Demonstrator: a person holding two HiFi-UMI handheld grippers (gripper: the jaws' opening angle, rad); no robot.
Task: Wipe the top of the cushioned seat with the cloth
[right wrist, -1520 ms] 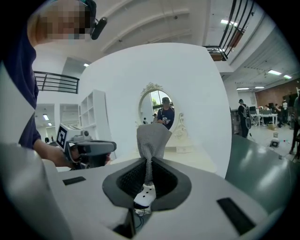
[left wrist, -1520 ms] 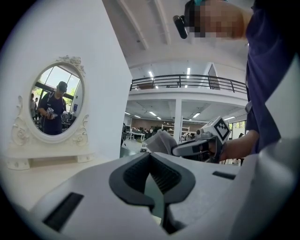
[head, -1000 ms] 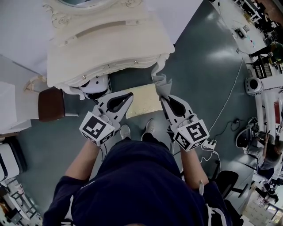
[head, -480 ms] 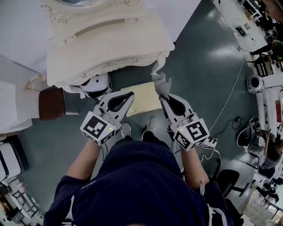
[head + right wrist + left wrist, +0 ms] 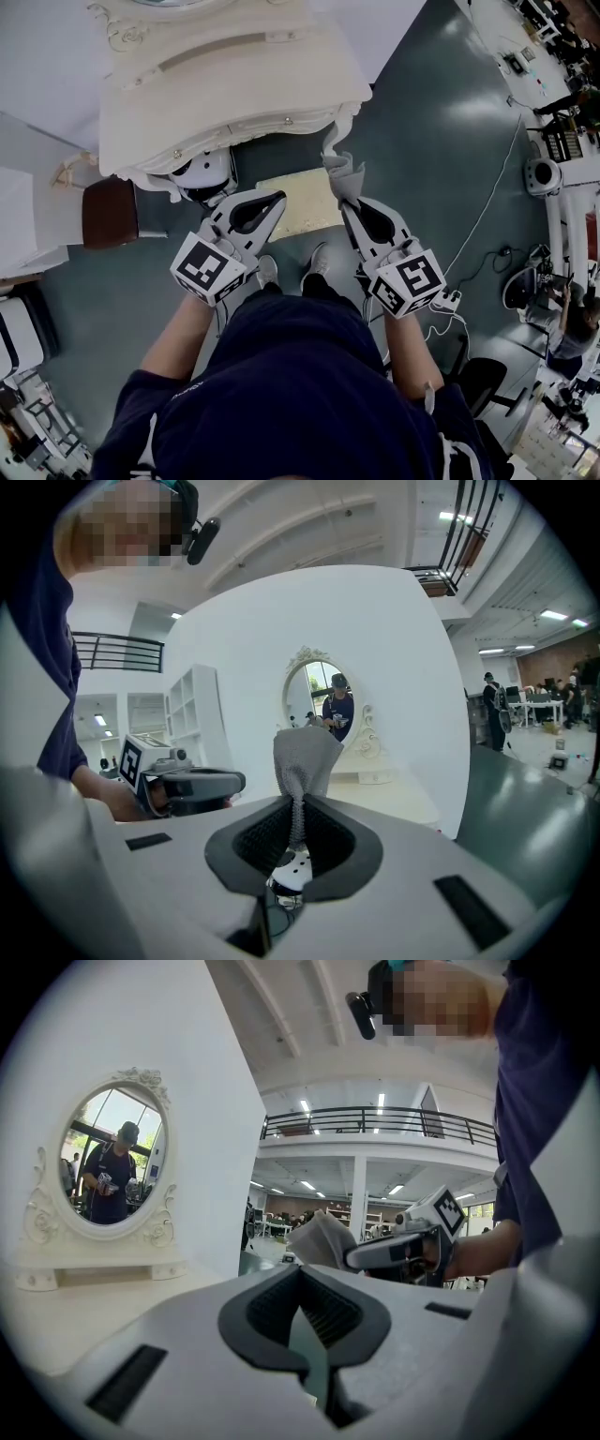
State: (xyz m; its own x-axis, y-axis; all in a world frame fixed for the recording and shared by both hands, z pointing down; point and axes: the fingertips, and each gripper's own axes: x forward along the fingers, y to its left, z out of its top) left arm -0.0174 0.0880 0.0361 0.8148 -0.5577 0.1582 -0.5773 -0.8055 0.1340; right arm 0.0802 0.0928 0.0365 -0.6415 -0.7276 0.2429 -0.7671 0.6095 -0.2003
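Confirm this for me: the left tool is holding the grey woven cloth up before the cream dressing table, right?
No: the right tool pinches the grey woven cloth, as the right gripper view shows; the left tool holds nothing. The cloth is indeed up before the cream dressing table.

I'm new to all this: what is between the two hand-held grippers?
In the head view, the cream cushioned seat shows between the left hand-held gripper and the right hand-held gripper.

no readable text, no brands, no numbers
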